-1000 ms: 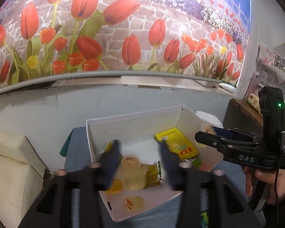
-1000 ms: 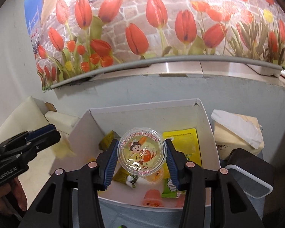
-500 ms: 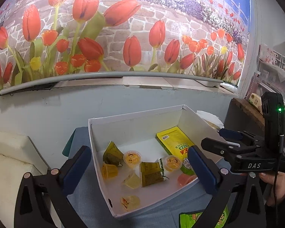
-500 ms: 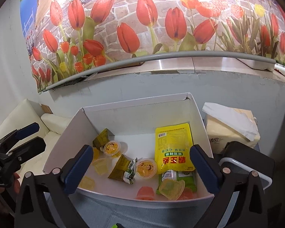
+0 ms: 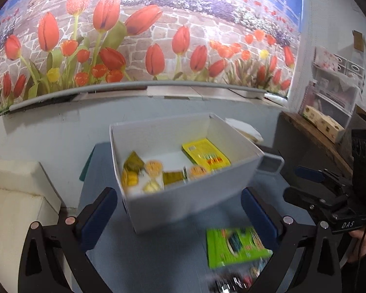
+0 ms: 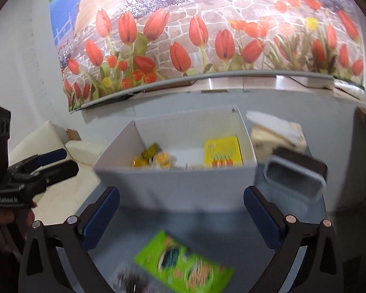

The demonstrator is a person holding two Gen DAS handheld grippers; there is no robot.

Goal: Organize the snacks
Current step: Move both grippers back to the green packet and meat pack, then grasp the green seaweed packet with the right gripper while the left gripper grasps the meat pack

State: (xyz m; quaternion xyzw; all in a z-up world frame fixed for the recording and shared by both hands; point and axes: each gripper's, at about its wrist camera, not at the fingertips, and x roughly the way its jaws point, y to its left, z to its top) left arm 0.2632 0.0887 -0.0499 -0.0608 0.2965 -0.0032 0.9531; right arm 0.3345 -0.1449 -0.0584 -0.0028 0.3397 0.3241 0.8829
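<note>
Both grippers, left point(image 5: 178, 210) and right point(image 6: 181, 211), spread wide, empty. Green packet point(image 6: 183, 266) before box point(image 6: 173, 185): light, crinkly, slippery; pinch edge.

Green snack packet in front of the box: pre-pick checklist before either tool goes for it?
1. Left tool empty, wide open: ok.
2. Right tool empty, wide open: ok.
3. Green snack packet outside the white box, lying flat on the blue tabletop: ok.
4. Nothing lying on top of the packet: ok. A dark blurred item sits right at its near edge, too blurred to identify: cannot tell.
5. Free floor space in the box beside the yellow pouch: ok.
6. Image sharp enough to aim: not ok, both views are motion-blurred.
</note>
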